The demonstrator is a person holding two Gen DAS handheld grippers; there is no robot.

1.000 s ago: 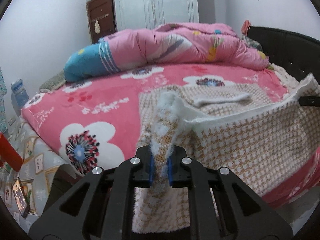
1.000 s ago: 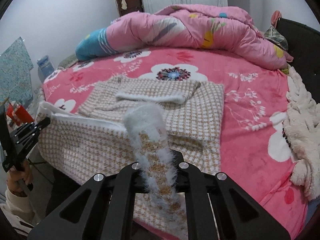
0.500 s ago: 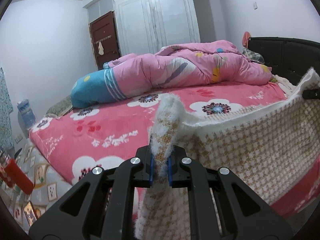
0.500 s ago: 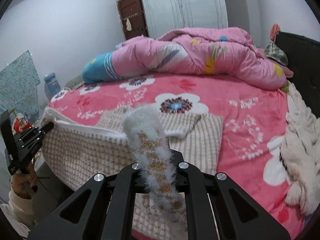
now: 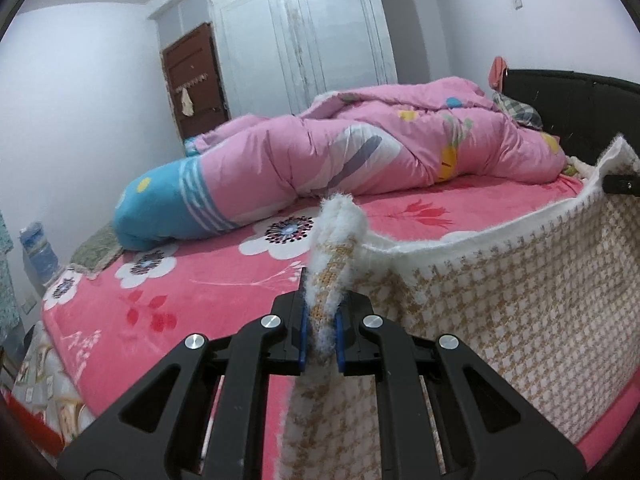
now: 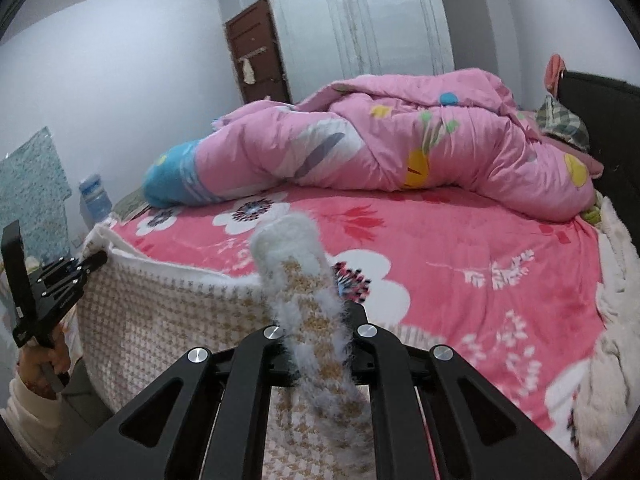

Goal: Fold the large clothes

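Observation:
A fluffy garment [image 5: 500, 312] in a tan-and-white check hangs like a curtain over the near edge of the bed. Its white-trimmed top hem is stretched between both grippers. My left gripper [image 5: 320, 320] is shut on one corner, and a tuft of the hem sticks up between the blue pads. My right gripper [image 6: 320, 332] is shut on the other corner of the garment [image 6: 160, 320]. The right gripper's tip [image 5: 618, 184] shows at the right edge of the left wrist view. In the right wrist view the left gripper [image 6: 60, 280] appears at far left, held by a hand [image 6: 44, 360].
The bed carries a pink flowered blanket [image 6: 460, 248]. A rolled pink-and-blue quilt [image 5: 360, 160] lies along its far side. A black headboard [image 5: 568, 104] is at right, and a white fluffy cloth [image 6: 612, 360] lies by it. A water bottle [image 6: 94, 200], a brown door and a white wardrobe stand beyond.
Both grippers have risen and drawn back from the bed with the garment. The part that lay folded on the blanket has lifted off, and the garment now hangs between them.

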